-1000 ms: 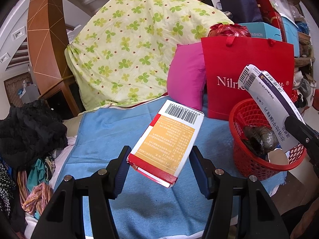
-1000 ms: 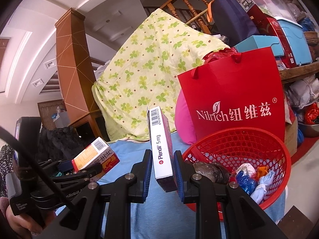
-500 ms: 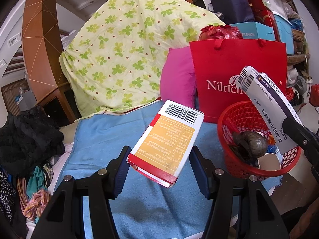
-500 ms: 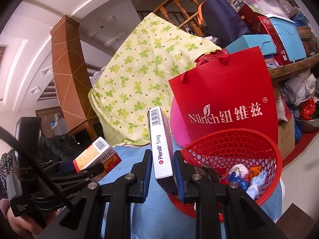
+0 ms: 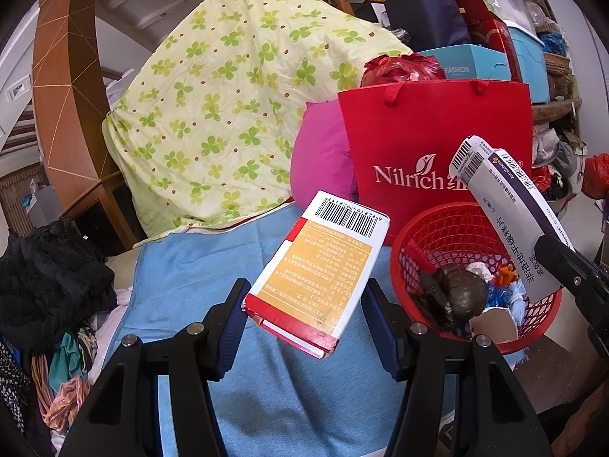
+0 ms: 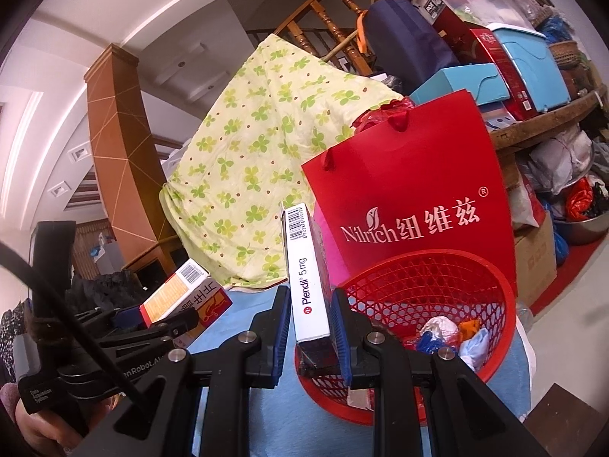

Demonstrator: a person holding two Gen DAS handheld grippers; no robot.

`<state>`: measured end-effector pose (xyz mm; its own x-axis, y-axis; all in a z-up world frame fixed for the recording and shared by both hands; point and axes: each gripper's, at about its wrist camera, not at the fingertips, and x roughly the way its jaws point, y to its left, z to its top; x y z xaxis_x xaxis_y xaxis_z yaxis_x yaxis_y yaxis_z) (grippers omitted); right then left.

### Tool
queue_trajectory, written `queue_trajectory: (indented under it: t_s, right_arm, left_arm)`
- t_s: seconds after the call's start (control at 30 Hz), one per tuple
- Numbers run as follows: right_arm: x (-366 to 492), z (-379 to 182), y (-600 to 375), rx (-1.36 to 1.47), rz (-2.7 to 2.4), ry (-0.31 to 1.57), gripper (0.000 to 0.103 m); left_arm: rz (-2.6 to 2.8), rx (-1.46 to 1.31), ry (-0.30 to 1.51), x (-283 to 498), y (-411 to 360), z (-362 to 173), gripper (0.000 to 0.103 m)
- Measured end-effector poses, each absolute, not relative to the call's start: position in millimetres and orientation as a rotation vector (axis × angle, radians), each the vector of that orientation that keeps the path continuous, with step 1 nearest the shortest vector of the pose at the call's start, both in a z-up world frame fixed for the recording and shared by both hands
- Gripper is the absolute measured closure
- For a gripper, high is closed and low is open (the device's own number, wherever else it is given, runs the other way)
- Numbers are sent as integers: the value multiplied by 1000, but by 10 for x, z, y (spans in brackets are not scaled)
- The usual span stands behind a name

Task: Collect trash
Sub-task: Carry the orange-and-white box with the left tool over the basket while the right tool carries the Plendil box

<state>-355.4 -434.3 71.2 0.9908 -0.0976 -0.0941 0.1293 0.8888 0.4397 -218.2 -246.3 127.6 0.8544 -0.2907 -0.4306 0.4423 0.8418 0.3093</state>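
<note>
My left gripper (image 5: 304, 314) is shut on an orange, red and white medicine box (image 5: 318, 270), held tilted above the blue cloth. It also shows in the right wrist view (image 6: 182, 297). My right gripper (image 6: 310, 333) is shut on a white and purple Plendil box (image 6: 308, 285), held upright over the near left rim of the red mesh basket (image 6: 491, 278). In the left wrist view that box (image 5: 506, 221) hangs over the basket (image 5: 418, 228). The basket holds a brown lump (image 5: 453, 293) and crumpled wrappers (image 6: 456, 335).
A red Nilrich paper bag (image 5: 437, 133) and a pink cushion (image 5: 319, 163) stand behind the basket. A clover-print quilt (image 5: 236, 114) is at the back. Dark clothes (image 5: 45, 278) pile at the left of the blue cloth (image 5: 198, 266). Stacked boxes fill the right.
Both grippers, each still holding its box, have shifted slightly toward the basket; the basket sits more to the left in both views. The right box now overlaps the basket rim.
</note>
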Motion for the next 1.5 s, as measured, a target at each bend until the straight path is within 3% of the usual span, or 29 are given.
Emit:
queue_trajectory:
  t_s: [1.5]
  right_arm:
    - [-3850,582,-4879,627,-184,35,79]
  left_arm:
    - [-534,463,362,-2339,-3153,1259,42]
